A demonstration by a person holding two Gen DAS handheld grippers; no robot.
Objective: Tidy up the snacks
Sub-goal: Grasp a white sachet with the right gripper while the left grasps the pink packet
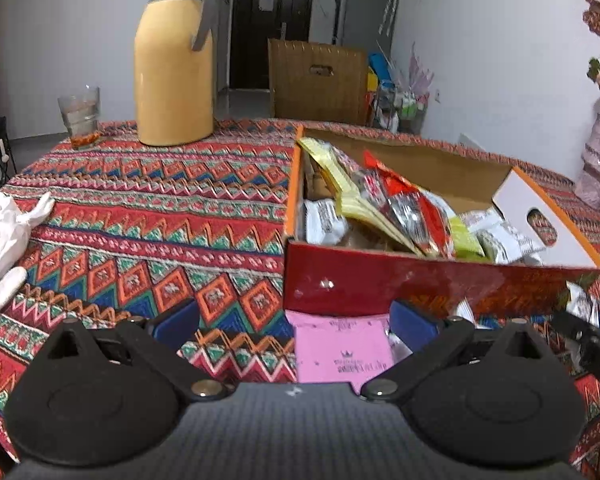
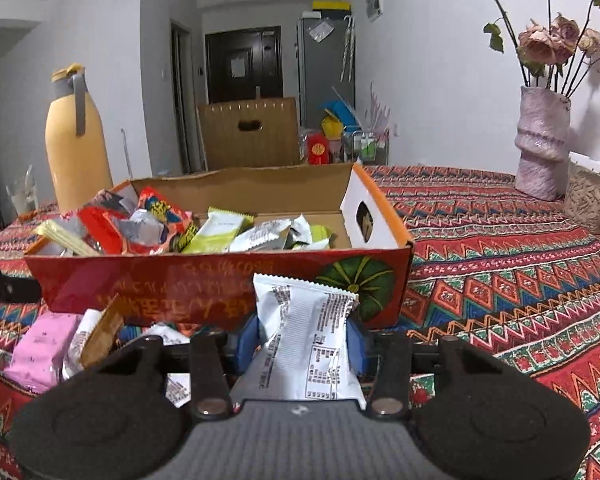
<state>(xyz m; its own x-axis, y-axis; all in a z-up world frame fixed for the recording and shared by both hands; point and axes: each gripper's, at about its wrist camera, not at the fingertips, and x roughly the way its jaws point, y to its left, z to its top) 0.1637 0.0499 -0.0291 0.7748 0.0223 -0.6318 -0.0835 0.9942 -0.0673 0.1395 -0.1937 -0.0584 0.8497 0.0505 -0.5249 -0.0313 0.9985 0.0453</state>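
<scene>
**A white snack in my right fingers**

My right gripper holds a white snack packet. The blue pads press on both of its sides, so my fingers are narrow and tight on it. The packet stands up between them, just in front of the red box.

The red box sits on the bright patterned tablecloth. It is open on top and full of snacks — red, yellow, green and white packets all mixed up. A green pumpkin picture is on its front wall.

My left gripper is spread wide. Nothing is between its blue pads. A pink packet lies flat on the cloth under it, close to the right pad and right by the front of the box.

In the right view, a few more packets lie loose on the cloth beside the pink one.

Far back on the table stands a tall yellow jug — a glass is near it. A vase of flowers stands on the other side. White gloves lie at the left edge.
</scene>
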